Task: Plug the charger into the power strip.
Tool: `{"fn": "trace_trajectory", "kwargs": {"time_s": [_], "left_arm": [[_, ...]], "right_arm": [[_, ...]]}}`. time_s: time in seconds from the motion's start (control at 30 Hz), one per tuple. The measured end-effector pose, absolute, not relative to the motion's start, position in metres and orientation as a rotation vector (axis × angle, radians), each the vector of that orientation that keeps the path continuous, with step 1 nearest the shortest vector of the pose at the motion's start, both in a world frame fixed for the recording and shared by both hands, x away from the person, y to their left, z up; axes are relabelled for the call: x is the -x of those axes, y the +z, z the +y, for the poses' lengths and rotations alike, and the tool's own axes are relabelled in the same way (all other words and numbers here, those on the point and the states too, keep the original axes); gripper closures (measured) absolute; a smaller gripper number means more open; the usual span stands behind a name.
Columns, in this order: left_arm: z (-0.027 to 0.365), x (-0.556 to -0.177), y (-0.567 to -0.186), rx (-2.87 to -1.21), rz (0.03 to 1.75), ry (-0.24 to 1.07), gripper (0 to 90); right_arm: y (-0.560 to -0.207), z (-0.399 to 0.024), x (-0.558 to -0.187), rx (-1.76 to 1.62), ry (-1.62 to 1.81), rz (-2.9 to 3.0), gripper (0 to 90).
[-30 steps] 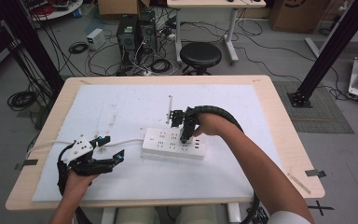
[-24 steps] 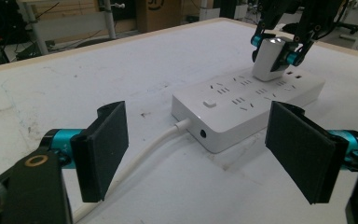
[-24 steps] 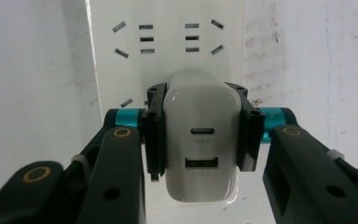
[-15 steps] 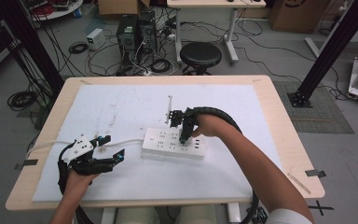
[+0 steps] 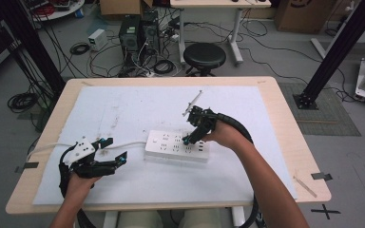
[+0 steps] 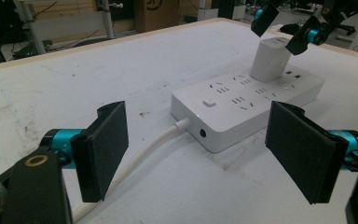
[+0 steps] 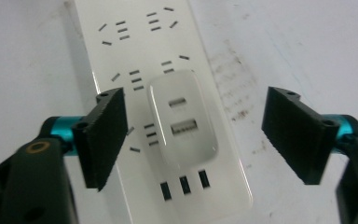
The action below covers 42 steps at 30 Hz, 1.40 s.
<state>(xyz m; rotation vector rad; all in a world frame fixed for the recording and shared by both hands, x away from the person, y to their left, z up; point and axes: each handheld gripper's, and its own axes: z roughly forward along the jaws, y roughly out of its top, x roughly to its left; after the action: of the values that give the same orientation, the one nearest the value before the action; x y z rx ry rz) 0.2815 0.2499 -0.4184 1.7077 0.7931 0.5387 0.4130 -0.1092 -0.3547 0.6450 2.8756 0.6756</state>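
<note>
White power strip & charger — white mat, tan table.

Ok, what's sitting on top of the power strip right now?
A white USB charger stands plugged into the power strip, between the open jaws of the right gripper, which do not touch it. Its prongs and the socket beneath are covered.

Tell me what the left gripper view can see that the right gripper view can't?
Left gripper view alone: the power strip's white cord, its end port, its button, and the right tool above the charger. Right gripper view alone: the charger's two USB ports from above, and three USB slots on the strip. Both share: the white power strip, the white charger plugged into it, and the white table cover.
</note>
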Motion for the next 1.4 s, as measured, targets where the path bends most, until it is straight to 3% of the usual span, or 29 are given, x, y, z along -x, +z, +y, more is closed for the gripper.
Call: {"fn": "trace_trajectory", "kwargs": {"time_s": [0.53, 0.93, 1.4], "left_arm": [[0.245, -0.279, -0.415, -1.707, 0.771, 0.524, 21.3], [0.253, -0.277, -0.415, -1.697, 0.784, 0.538, 21.3], [0.254, -0.272, -0.413, -1.702, 0.794, 0.548, 21.3]], "right_arm": [[-0.348, -0.171, -0.379, -0.83, 0.954, 2.642, 21.5], [-0.364, -0.226, -0.329, -1.003, 1.073, 2.395, 21.4], [-0.381, -0.247, -0.3, -1.075, 1.136, 2.3, 21.3]]}}
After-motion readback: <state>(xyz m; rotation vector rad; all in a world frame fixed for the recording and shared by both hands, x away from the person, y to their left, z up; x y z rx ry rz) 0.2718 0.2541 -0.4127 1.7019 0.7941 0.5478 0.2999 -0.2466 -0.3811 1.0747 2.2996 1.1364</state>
